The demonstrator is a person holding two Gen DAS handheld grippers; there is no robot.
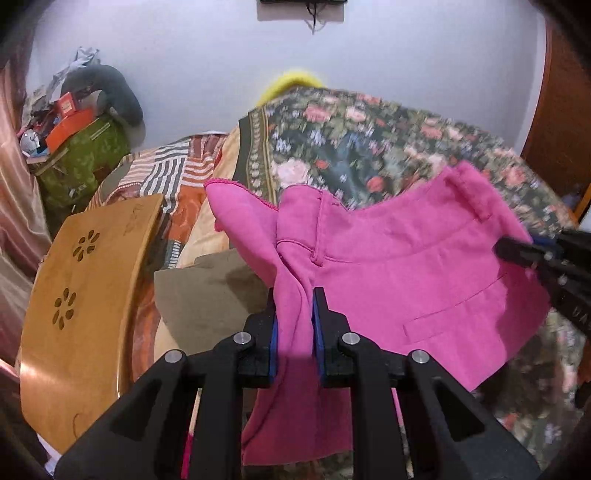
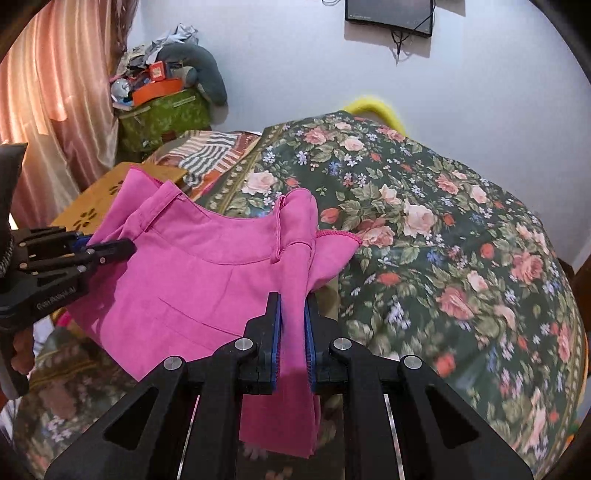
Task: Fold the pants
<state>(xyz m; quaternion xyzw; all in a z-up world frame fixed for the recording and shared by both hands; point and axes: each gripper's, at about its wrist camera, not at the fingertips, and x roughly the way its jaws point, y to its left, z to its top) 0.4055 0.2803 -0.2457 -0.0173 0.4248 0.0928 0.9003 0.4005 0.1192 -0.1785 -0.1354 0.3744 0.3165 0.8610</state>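
Pink pants [image 1: 388,266]: soft plain fabric, waistband with belt loop and a welt pocket showing. Held up, stretched across centre frame in both views, waistband sagging in a curve, bunched at each end, legs hanging below.

Pink pants [image 1: 388,280] legs hang down behind left tongs [image 1: 294,295], cut off at bottom edge. Same in right view: pants [image 2: 192,273] drop behind right tongs [image 2: 293,299]. Flowered bedspread [image 1: 369,147] blurry in left view. Yellow thing [image 2: 373,105] mostly hidden behind bedspread [image 2: 443,221]. Screen on wall [image 1: 303,2] cut by top edge. Stuff in corner pile [image 2: 155,77] too small to tell.
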